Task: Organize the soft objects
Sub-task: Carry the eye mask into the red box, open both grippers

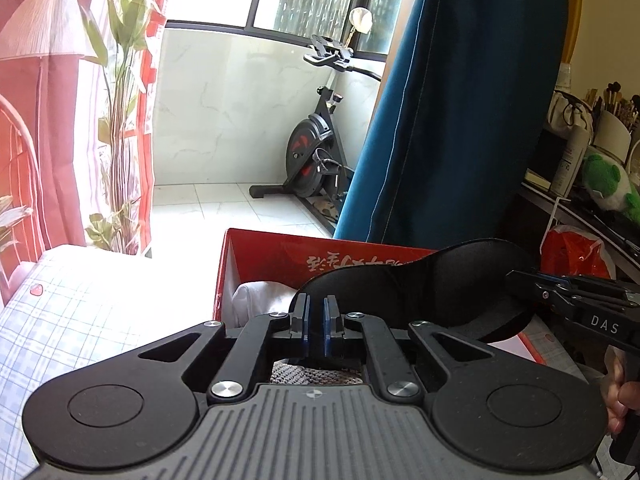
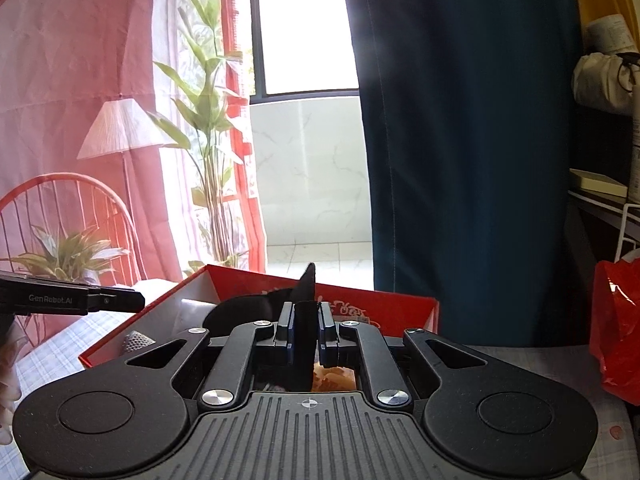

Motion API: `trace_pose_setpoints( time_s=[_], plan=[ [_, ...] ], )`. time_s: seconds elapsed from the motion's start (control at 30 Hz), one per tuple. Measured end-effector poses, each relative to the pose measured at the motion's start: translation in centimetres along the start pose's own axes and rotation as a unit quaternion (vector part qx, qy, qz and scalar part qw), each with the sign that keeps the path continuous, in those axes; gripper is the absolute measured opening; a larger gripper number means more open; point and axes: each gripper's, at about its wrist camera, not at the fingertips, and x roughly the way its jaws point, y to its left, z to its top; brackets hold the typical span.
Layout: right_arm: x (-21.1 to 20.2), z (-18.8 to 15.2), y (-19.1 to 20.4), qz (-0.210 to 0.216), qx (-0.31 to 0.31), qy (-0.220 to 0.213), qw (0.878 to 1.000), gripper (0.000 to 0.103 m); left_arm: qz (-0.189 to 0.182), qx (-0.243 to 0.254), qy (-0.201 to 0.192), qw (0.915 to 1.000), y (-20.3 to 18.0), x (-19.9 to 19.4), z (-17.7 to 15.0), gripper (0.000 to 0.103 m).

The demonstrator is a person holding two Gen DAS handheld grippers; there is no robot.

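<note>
A black padded eye mask [image 1: 420, 284] hangs over an open red box [image 1: 280, 254]. My right gripper [image 1: 514, 280] comes in from the right and is shut on the mask's right end. In the right wrist view the mask [image 2: 306, 320] stands edge-on between the pads of my right gripper [image 2: 306, 322]. My left gripper [image 1: 316, 314] is shut, with nothing between its blue pads, just in front of the mask's left end. From the right wrist it shows at the left as my left gripper [image 2: 140, 302], apart from the mask. A white cloth [image 1: 256, 298] and a grey knit piece [image 2: 136, 340] lie in the box.
A bed with a checked sheet [image 1: 60, 320] lies left of the box. A red plastic bag [image 2: 616, 320] sits to the right, with a cluttered shelf and a green plush toy [image 1: 604, 184] behind it. A blue curtain [image 1: 460, 120] hangs behind the box.
</note>
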Motion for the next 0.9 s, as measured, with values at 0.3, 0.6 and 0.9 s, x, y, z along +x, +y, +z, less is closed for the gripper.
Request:
trace_pose_setpoints(
  time_s=[0.3,0.6,0.9],
  plan=[
    [3.3,0.5,-2.1,-0.011,0.025,0.026,0.999,0.01,0.008,0.001,0.033,0.9994,0.4,3.0,0.5,0.008],
    [5.5,-0.5,-2.8,-0.013,0.044,0.064,0.997,0.01,0.013,0.007,0.053,0.9985,0.8,4.5,0.3,0.008],
    [8.1,-0.4,-2.3,-0.039,0.064,0.095,0.993,0.012,0.016,0.015,0.057,0.9982,0.4,4.6,0.3,0.008]
  ],
)
